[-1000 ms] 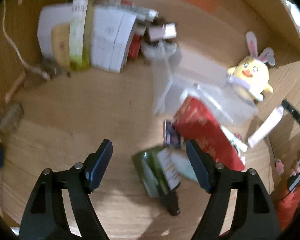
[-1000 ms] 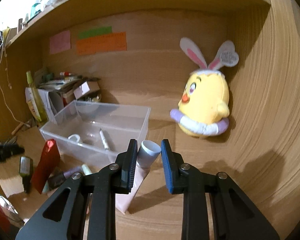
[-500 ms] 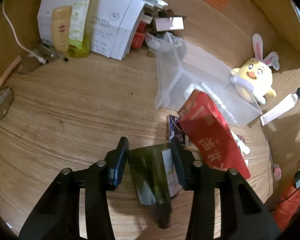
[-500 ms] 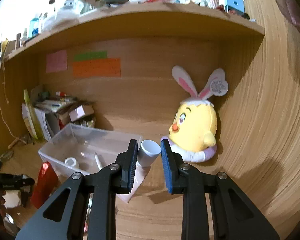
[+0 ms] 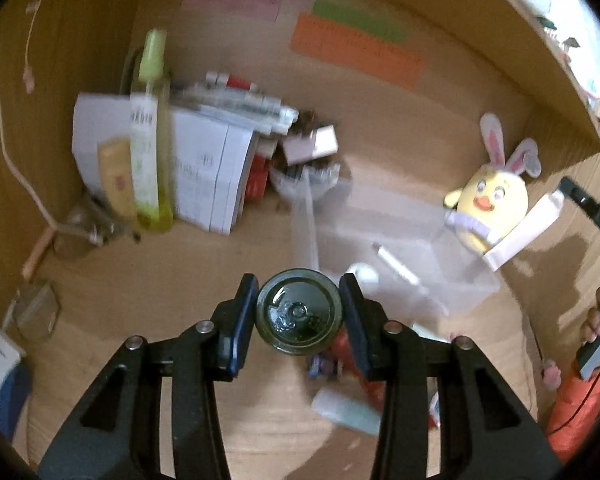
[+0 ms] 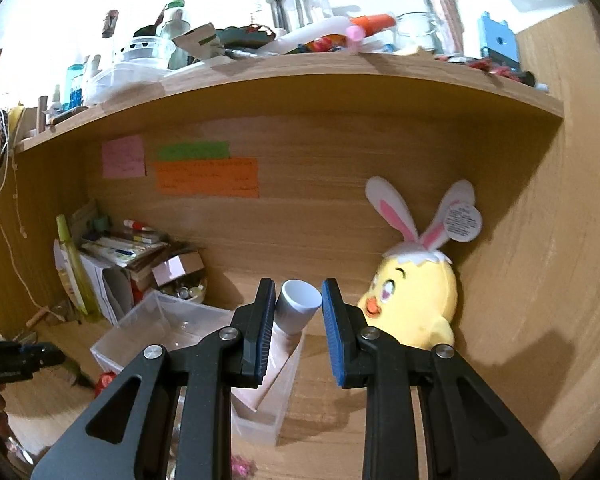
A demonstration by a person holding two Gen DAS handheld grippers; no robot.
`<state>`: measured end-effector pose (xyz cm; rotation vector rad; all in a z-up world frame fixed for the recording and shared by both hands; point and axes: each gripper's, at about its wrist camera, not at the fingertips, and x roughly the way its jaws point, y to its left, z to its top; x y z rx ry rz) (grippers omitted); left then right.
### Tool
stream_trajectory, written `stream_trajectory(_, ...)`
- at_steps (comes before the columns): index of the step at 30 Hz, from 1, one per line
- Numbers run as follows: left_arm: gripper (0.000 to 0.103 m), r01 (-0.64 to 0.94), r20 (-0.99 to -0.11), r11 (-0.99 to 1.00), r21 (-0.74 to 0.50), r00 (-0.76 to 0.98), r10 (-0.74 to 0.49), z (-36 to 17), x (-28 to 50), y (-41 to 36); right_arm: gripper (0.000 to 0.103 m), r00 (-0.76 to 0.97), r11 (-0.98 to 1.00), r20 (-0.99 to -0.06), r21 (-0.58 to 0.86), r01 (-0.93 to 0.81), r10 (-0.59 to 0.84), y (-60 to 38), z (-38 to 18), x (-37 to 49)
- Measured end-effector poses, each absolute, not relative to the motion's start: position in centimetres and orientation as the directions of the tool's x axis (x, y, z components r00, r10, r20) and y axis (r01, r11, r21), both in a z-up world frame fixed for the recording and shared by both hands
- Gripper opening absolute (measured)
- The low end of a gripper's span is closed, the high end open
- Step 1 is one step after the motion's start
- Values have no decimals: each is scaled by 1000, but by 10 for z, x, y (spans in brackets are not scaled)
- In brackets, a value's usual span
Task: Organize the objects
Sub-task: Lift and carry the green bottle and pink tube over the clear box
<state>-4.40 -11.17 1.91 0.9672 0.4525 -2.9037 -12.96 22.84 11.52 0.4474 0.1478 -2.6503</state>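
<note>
Blurred throughout in the left wrist view; print on boxes and labels unreadable. Hidden behind the left gripper (image 5: pixel 299 312) and its load: most of a red packet (image 5: pixel 342 346), plus a pale tube (image 5: pixel 350 410) lying on the wooden worktop (image 5: pixel 148 288). Cut off at the right edge of that view: the right gripper, seen only as a dark bar with a hand.

Clamped between the left fingers (image 5: pixel 242 318): a dark green glass bottle (image 5: pixel 299 311), seen end-on so only its round, glossy base faces the camera; neck and label out of sight. Both blue pads pressed against its sides, the bottle raised above the worktop, just in front of the clear plastic bin (image 5: pixel 396 268).

Gripped by the right gripper (image 6: pixel 299 316): a soft pink tube (image 6: pixel 290 334) with a white conical cap, cap upward between the fingers (image 6: pixel 265 322), left pad against it, a sliver of gap beside the right pad. Flat crimped tail hanging down over the near corner of the bin (image 6: pixel 140 334).

Bin: rectangular, transparent, thin-walled, holding a white pen-like stick (image 5: pixel 396 266) and a small white ring; hard to tell more.

Behind, against the wooden back wall: a yellow plush chick (image 6: pixel 414 300) with rabbit ears and a paper tag, sitting in the right corner.
</note>
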Motion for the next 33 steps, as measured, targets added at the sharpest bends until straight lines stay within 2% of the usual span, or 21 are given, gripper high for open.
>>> stream_trajectory(9, 41, 101, -514, -962, -255, -856, 46, 57, -73, -104, 22, -806, -871, -388, -20, 491, -446, 196, 98, -149)
stream_trajectory(17, 41, 89, -502, -971, -223, -864, 36, 69, -103, -94, 22, -735, -831, -450, 30, 555, -507, 171, 80, -163)
stream_trajectory(33, 41, 102, -638, -981, -164, -770, 27, 24, -168, -78, 22, -620, -793, -583, 71, 605, -525, 141, 36, -190)
